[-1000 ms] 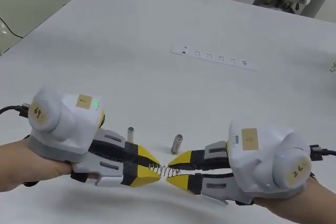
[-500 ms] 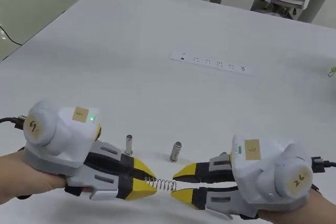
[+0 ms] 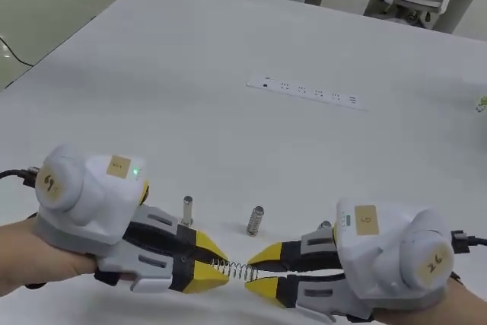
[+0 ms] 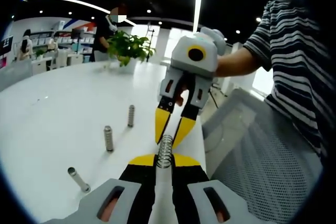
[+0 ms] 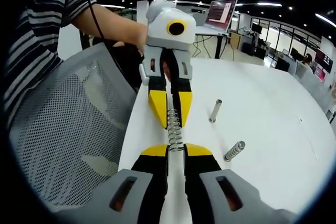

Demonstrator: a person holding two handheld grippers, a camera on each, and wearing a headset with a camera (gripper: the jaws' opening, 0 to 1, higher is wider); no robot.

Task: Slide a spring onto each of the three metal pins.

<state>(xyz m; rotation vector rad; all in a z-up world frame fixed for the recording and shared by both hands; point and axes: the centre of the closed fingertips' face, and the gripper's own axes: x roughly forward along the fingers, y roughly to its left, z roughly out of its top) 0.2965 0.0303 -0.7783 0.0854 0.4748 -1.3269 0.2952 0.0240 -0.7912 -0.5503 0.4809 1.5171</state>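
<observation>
A small coil spring (image 3: 234, 268) hangs level just above the table between both grippers. My left gripper (image 3: 219, 272) is shut on one end of the spring (image 4: 166, 150). My right gripper (image 3: 249, 272) faces it tip to tip, with its jaws closed on the other end of the spring (image 5: 174, 128). A bare metal pin (image 3: 187, 209) stands upright just beyond the left gripper. A second pin (image 3: 255, 220) beside it wears a spring. A third pin (image 3: 326, 226) peeks out behind the right gripper. The bare pin (image 5: 215, 110) and the sprung pin (image 5: 234, 150) stand to one side of the grippers.
A white power strip (image 3: 304, 92) lies flat in the middle of the white table (image 3: 190, 74). The table's near edge (image 5: 131, 129) runs just under the grippers, with a mesh chair (image 5: 68, 129) below it. Chairs stand beyond the far edge.
Both grippers have drawn slightly apart, so more of the spring shows between their tips. The camera has tilted down a little. The pins have not moved.
</observation>
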